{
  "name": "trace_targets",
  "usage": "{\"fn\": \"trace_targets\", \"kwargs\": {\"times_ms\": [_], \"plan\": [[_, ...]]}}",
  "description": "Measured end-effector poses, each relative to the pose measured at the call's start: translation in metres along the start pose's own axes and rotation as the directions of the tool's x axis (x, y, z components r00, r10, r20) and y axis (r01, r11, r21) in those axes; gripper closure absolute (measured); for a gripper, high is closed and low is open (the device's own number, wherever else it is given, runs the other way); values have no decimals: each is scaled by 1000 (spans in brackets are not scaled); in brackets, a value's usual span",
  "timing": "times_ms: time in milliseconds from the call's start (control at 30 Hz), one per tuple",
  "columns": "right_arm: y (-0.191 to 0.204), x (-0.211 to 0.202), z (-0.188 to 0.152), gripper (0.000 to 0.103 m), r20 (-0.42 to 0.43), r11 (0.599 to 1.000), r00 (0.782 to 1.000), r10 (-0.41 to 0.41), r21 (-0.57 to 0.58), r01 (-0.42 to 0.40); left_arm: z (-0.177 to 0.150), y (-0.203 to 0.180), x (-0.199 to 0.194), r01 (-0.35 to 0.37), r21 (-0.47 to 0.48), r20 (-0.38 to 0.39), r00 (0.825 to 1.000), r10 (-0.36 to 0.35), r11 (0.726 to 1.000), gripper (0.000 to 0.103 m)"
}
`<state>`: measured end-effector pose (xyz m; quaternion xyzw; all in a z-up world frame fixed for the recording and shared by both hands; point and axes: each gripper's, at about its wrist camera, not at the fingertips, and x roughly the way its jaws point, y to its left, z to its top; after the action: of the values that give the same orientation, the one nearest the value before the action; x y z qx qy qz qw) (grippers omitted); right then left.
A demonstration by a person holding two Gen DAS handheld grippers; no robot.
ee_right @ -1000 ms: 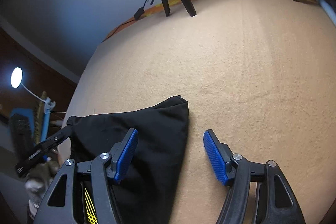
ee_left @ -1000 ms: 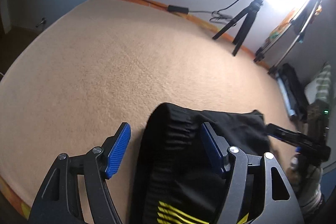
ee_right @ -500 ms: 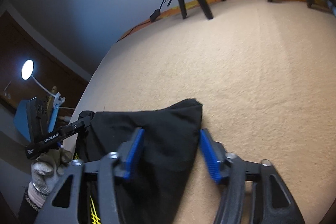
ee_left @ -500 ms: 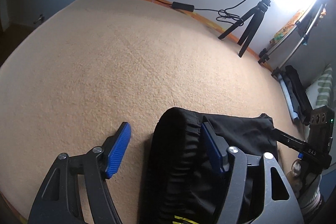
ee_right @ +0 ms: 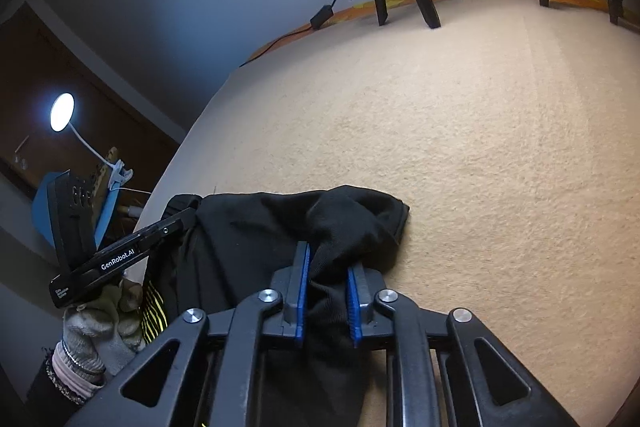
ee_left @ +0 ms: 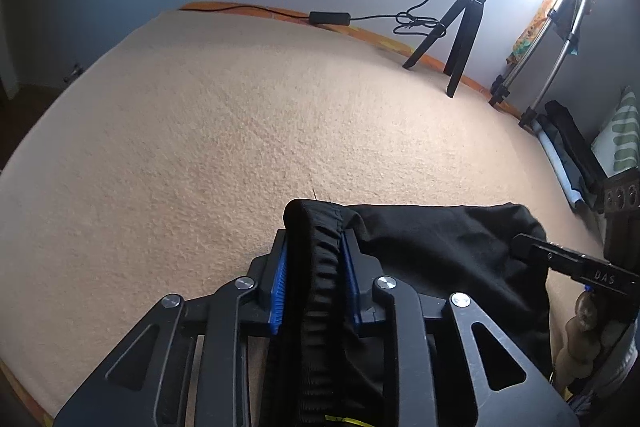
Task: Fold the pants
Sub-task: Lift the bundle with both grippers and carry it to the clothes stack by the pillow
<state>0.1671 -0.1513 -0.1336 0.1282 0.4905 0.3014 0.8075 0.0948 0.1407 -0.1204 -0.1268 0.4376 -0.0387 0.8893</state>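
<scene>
black pants [ee_left: 432, 247] lie on the beige carpet [ee_left: 240, 147], the left gripper [ee_left: 314, 279] pinching their ribbed waistband and the right gripper [ee_right: 326, 291] clamped low on a bunched corner.

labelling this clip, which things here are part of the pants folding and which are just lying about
Part of the job:
black pants
left hand-held gripper, shut on the waistband
right hand-held gripper, shut on the pants
beige blanket under them

Just lying about:
tripod
cable
desk lamp
</scene>
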Motion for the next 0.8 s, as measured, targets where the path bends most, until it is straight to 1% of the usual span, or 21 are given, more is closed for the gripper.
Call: {"fn": "trace_targets", "kwargs": {"times_ms": [200,333,467,500,600,700,800], "plan": [[19,-24,2,92,66,998,998,-20,-53,23,-1,-3,-18,23,0,46,999,-23,1000,85],[36,-45,2,94,116,994,993,-30,-99,42,-1,-12,-40,27,21,102,994,-29,999,86],[49,-68,-1,96,164,992,986,-26,-121,46,-2,-21,-62,53,10,154,987,-54,999,87],[51,-74,-2,96,174,991,984,-24,-124,46,-2,-24,-68,62,12,168,984,-63,998,87],[58,-93,-7,97,209,989,978,-28,-138,58,-5,-35,-84,57,36,212,975,-64,998,87],[66,-110,-12,97,236,986,971,-30,-154,68,-8,-42,-95,78,32,236,968,-83,996,87],[74,-128,-17,97,267,981,963,-36,-172,85,-9,-53,-110,102,35,272,956,-108,994,88]]}}
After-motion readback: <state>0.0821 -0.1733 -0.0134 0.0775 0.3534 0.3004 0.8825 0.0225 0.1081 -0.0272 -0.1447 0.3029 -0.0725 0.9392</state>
